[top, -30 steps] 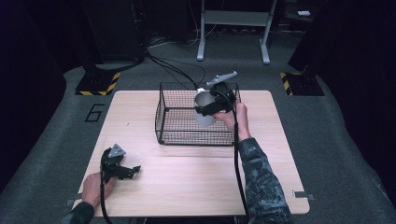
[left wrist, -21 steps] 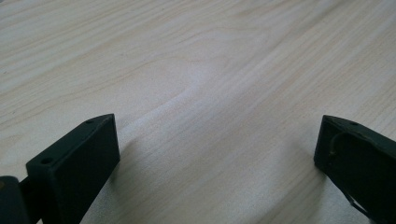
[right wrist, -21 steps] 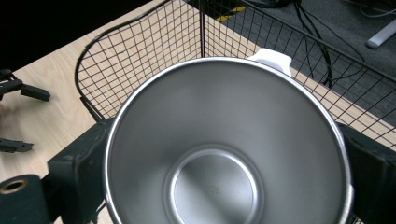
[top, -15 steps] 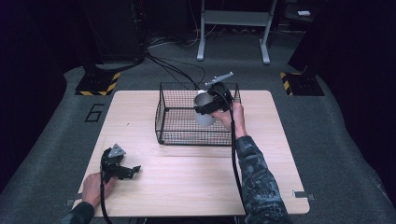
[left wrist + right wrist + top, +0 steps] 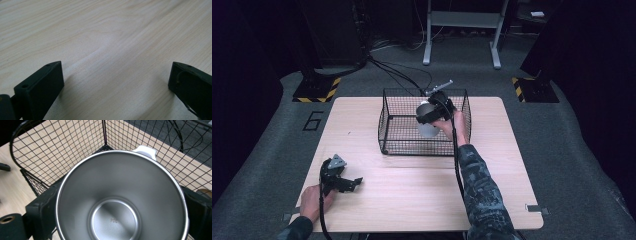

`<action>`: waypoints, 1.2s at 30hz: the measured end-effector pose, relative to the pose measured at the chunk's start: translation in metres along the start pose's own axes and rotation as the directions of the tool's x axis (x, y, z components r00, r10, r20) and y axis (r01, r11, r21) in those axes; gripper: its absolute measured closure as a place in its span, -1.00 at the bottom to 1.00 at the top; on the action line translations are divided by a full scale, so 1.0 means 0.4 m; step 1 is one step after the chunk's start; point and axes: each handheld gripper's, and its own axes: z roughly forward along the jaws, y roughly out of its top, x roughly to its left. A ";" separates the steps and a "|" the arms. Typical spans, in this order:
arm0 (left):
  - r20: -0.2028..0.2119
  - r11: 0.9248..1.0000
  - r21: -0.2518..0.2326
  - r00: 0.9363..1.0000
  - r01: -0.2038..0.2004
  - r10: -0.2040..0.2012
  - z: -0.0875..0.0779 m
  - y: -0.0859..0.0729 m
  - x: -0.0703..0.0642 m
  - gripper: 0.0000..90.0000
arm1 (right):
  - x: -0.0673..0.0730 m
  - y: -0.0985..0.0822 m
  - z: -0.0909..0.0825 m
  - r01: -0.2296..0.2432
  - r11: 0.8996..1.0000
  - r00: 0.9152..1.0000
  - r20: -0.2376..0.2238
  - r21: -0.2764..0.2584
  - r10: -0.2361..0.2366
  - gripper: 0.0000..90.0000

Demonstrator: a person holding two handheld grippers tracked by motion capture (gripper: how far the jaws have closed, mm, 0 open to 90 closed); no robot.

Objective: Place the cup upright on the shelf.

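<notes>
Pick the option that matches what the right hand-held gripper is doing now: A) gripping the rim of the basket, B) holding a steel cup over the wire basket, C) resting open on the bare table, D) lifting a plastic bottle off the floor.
B: the right hand-held gripper has its jaws on either side of the steel cup, held above the wire basket.
</notes>
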 end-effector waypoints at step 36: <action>-0.003 1.000 -0.005 1.000 0.001 -0.001 0.001 0.000 0.000 -1.00 | -0.029 -0.032 0.119 -0.046 0.991 0.999 -0.010 0.128 0.048 -0.88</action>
